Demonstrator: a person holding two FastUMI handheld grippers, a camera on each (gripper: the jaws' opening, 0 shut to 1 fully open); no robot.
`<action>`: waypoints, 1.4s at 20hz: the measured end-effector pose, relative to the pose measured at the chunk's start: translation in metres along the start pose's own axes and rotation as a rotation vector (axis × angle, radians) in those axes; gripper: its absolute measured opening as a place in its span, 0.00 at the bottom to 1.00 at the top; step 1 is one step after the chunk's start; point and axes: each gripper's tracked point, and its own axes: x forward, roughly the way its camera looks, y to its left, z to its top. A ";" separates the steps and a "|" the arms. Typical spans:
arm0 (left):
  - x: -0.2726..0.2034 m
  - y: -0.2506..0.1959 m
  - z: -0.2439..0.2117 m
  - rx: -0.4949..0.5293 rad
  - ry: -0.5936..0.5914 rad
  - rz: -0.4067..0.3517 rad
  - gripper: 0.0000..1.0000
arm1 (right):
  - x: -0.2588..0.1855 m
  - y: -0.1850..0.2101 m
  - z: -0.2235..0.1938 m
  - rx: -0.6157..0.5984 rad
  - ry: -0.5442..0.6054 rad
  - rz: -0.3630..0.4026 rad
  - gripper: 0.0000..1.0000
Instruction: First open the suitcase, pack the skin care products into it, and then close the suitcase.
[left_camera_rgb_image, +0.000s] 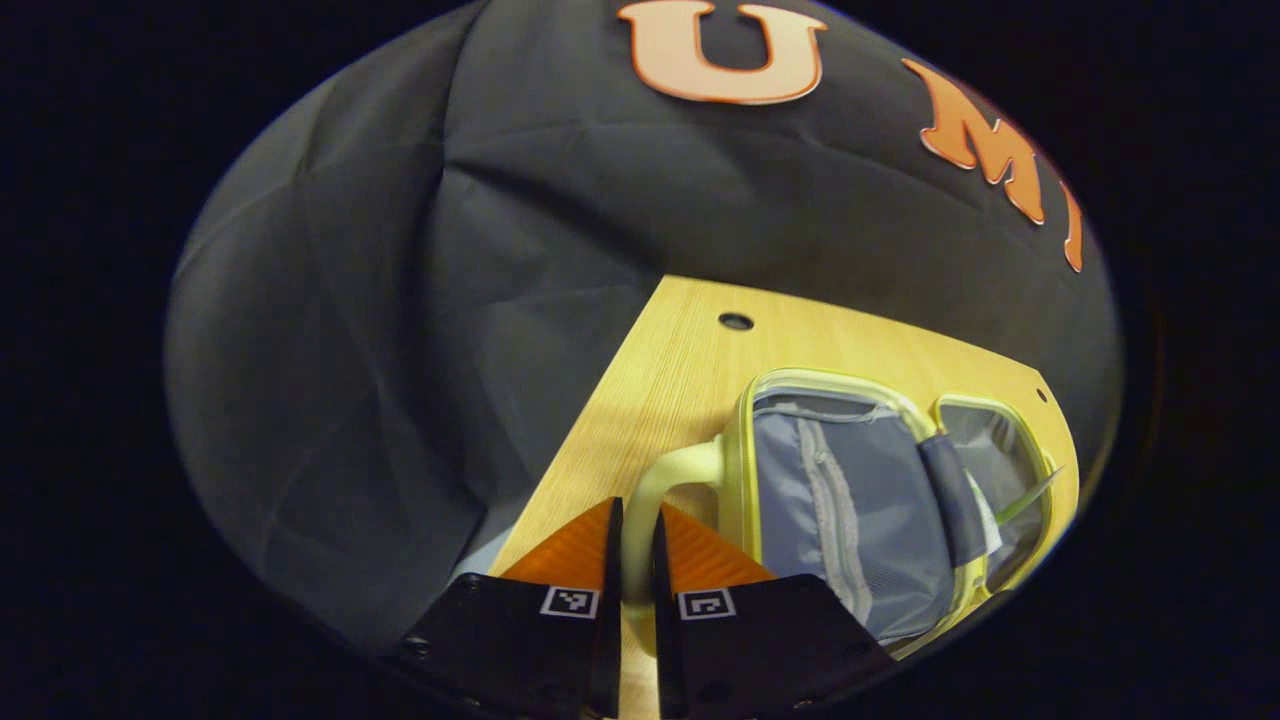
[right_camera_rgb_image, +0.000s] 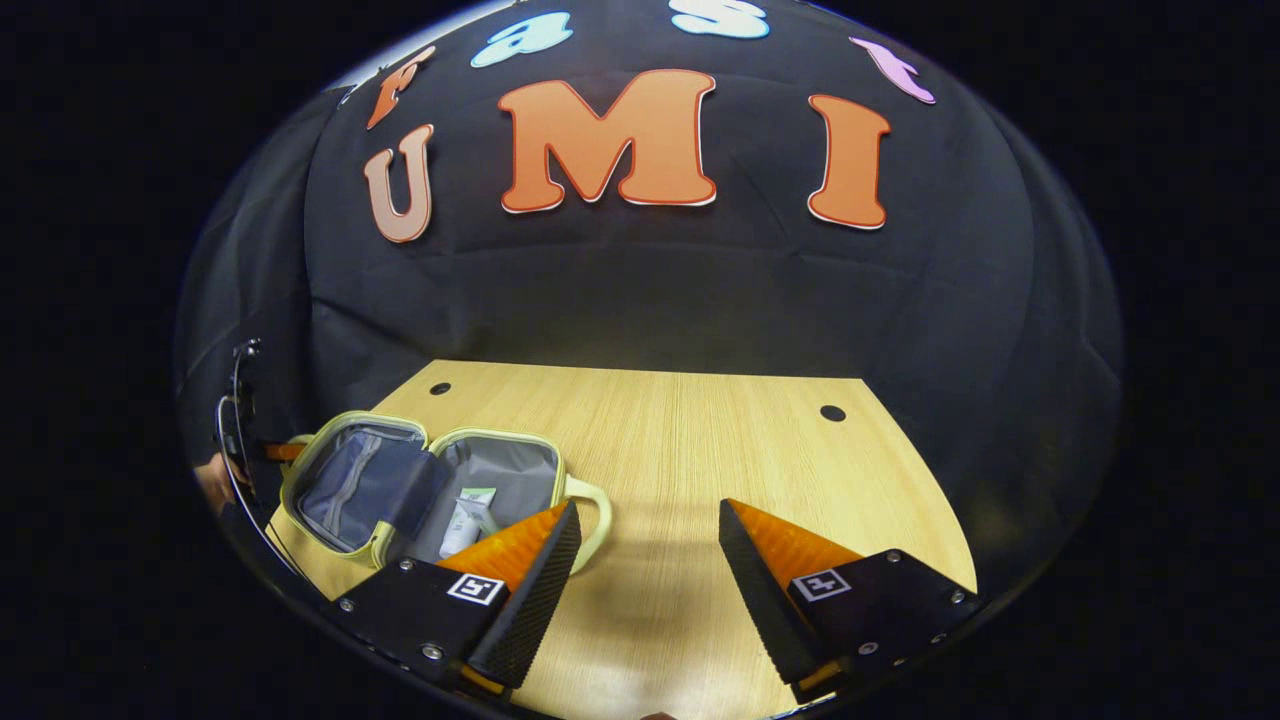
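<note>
The small pale-green suitcase with a grey fabric lining (right_camera_rgb_image: 420, 490) lies wide open on the light wooden counter (right_camera_rgb_image: 700, 450), both halves flat, toward the counter's left end as the right gripper view has it. A white skin care tube with a green cap (right_camera_rgb_image: 468, 520) already lies in the half nearer the middle of the counter, so the packing looks done or nearly so; I see no other products on the bare wood. My judgement is that the closing step is now in hand.

The left tongs (left_camera_rgb_image: 637, 560) are clenched on the suitcase's looped pale-green handle (left_camera_rgb_image: 660, 490): in the left gripper view both fingers press on the loop from either side, with the open lining of that half just beyond. The left tongs reach in low and roughly level with the counter, pointing along it toward the case.

The right tongs (right_camera_rgb_image: 650, 545) are released, their fingers spread wide over bare wood just beside the second handle (right_camera_rgb_image: 595, 515) on the tube's half. They are tilted slightly down at the counter and carry nothing.

The next move probably calls for lifting the gripped handle in an arc so that half folds over the other about the hinge, while the free tongs steady the resting half. The tube must stay inside the rim.
</note>
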 end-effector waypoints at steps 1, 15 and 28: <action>-0.015 -0.005 0.018 -0.009 -0.033 -0.013 0.14 | -0.001 -0.003 0.000 -0.001 -0.003 0.003 0.89; -0.148 -0.184 0.164 0.094 -0.354 -0.186 0.14 | -0.022 -0.068 -0.001 0.031 -0.074 0.012 0.90; -0.173 -0.373 0.140 0.050 -0.334 -0.408 0.14 | -0.017 -0.107 0.001 0.018 -0.096 0.092 0.90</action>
